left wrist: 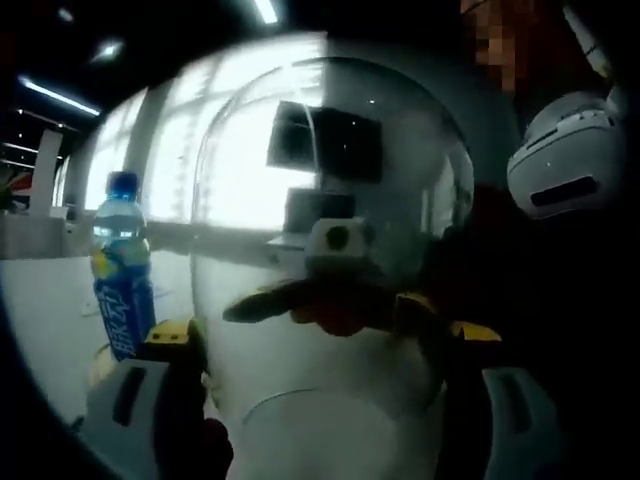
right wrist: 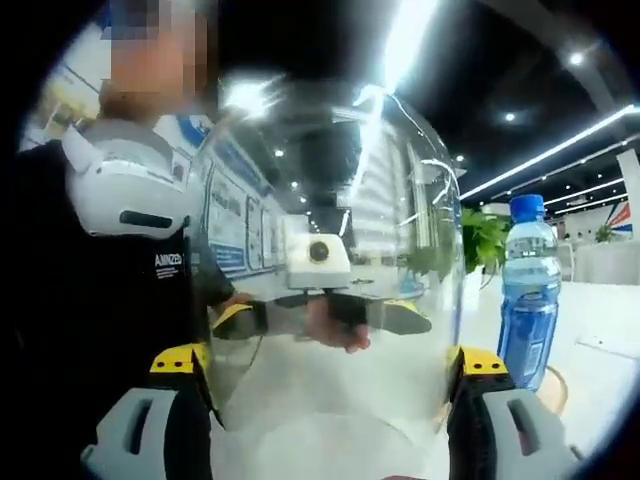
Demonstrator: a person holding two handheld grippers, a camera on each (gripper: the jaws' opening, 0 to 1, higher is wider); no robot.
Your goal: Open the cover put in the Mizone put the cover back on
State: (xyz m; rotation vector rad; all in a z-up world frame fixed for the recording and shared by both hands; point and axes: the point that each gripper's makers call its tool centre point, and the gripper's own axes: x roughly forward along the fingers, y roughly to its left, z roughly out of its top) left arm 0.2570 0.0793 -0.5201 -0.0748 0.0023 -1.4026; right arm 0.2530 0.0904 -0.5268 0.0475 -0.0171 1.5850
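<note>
Together, both grippers' fingers [left wrist: 170,345] [right wrist: 478,365] clamp the clear cover [left wrist: 330,200] beside the Mizone bottle [right wrist: 528,290].

Long strip lights [right wrist: 560,148] are glowing along a dark ceiling [right wrist: 480,60], and small round spotlights [right wrist: 509,117] are shining beside them. Broad windows [left wrist: 200,150] are letting in bright daylight behind a white pillar [left wrist: 45,175]. A leafy green plant [right wrist: 483,240] is standing near what may be display panels [right wrist: 235,225], blurred through glare.
</note>
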